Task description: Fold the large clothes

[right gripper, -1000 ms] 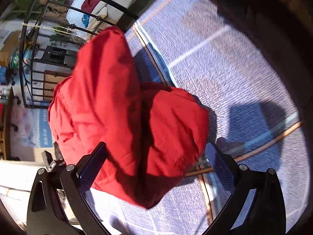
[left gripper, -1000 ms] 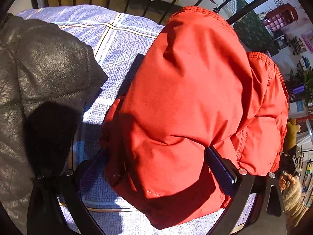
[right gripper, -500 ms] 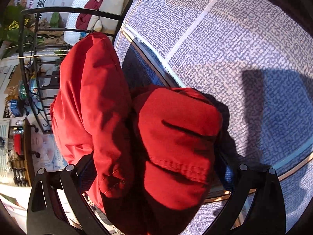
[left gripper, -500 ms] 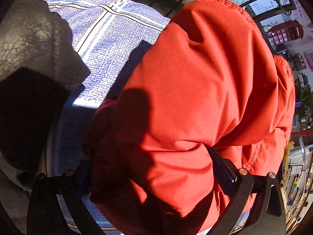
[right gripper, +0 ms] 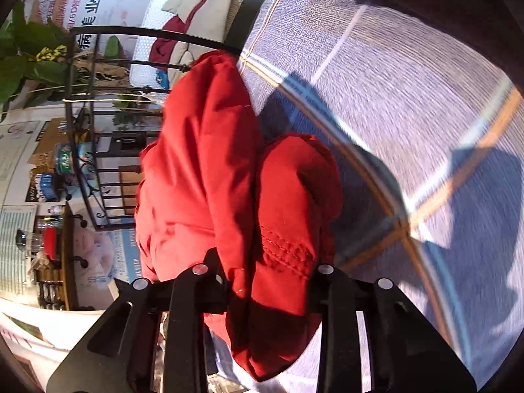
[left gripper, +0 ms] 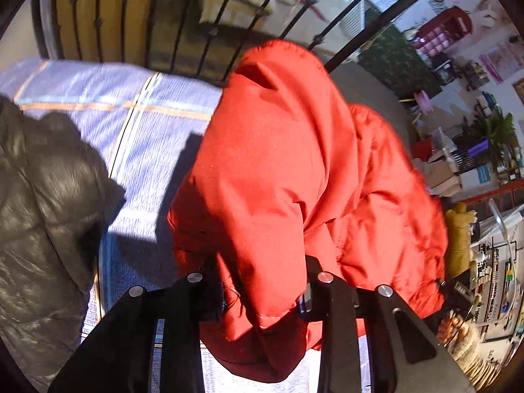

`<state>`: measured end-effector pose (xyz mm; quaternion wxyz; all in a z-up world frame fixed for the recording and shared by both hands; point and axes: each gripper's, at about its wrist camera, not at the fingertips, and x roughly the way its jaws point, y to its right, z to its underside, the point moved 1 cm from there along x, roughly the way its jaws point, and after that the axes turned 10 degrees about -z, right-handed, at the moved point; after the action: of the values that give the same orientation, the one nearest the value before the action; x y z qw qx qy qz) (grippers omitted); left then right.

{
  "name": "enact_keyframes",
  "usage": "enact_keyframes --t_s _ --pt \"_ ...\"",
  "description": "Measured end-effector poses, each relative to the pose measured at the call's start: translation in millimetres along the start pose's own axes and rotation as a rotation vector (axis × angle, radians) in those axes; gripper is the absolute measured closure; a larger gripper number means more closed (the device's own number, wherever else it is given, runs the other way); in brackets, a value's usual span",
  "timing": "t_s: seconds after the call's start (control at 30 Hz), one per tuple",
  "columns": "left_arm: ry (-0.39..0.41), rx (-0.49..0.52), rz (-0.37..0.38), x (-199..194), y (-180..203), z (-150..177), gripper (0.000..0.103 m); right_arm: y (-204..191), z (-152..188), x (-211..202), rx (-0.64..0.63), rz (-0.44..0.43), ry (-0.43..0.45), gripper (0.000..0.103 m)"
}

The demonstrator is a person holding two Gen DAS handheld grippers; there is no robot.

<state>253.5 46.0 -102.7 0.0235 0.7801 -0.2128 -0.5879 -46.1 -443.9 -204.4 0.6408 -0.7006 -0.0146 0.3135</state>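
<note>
A puffy red jacket (left gripper: 294,170) lies bunched on the blue checked bedspread (left gripper: 137,137). In the left wrist view my left gripper (left gripper: 262,291) has its jaws closing, with a thick fold of the red fabric pinched between its pads. The right wrist view shows the same red jacket (right gripper: 229,180) from the other side, over the bedspread (right gripper: 409,104). My right gripper (right gripper: 268,288) is closing too, and its pads squeeze a stitched edge of the jacket. The pads themselves are mostly hidden by cloth.
A black quilted jacket (left gripper: 42,213) lies at the left on the bed. A black metal bed rail (left gripper: 229,16) runs along the far edge, with cluttered shelves (left gripper: 484,163) beyond. A plant (right gripper: 26,59) and a metal rack (right gripper: 98,163) stand past the bed's end.
Both grippers have gone from wide open around the jacket to squeezed on its fabric. The left view has risen and shows more of the bed rail; the jacket is gathered narrower.
</note>
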Motion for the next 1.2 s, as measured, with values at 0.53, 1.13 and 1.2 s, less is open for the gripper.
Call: enact_keyframes --t_s 0.53,1.13,1.2 --pt "0.467 0.089 -0.019 -216 -2 -6 0.086 -111 55 75 -0.182 -0.211 -0.192 0.079" --pt "0.399 -0.818 -0.429 -218 -290 319 0.084 -403 192 521 -0.888 -0.035 -0.845 0.074" --pt "0.403 -0.970 -0.352 -200 -317 348 0.080 -383 182 532 -0.809 0.018 -0.803 0.073"
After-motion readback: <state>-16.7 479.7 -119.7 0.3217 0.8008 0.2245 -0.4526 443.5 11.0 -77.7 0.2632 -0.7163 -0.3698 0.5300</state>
